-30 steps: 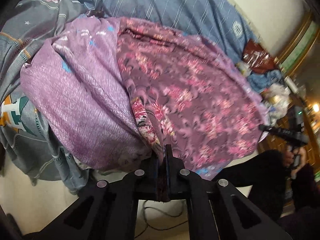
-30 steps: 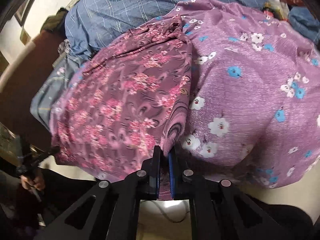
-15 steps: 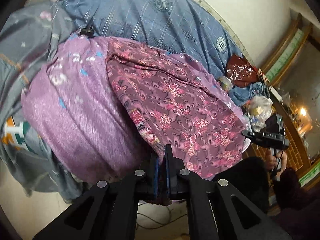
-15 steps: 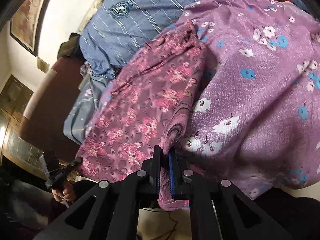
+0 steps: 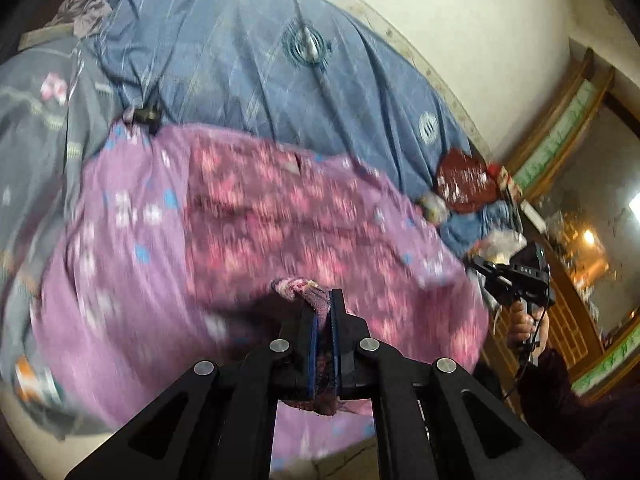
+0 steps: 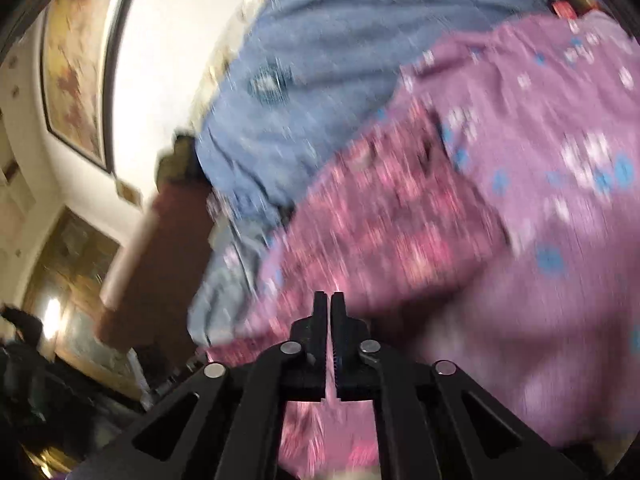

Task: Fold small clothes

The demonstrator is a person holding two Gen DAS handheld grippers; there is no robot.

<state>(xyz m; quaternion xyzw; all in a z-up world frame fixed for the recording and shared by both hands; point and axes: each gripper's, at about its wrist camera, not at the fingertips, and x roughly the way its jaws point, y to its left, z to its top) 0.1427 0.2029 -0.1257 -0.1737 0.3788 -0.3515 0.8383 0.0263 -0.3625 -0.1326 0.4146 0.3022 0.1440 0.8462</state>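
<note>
A dark pink flowered garment lies on a lilac cloth with blue and white flowers on the bed. My left gripper is shut on a bunched edge of the pink garment. In the right wrist view the same garment lies blurred on the lilac cloth. My right gripper has its fingers pressed together; nothing shows between the tips, though pink cloth hangs just below them. Both views are motion-blurred.
A blue checked quilt covers the bed behind the clothes. Grey clothes lie at the left. A red bag and clutter sit at the right. The other hand-held gripper shows at the right edge.
Both grippers swung up and forward over the bed, so the views now tilt toward the wall. The pink garment's near edge moved with the left gripper. The cloth no longer shows in the right gripper's tips.
</note>
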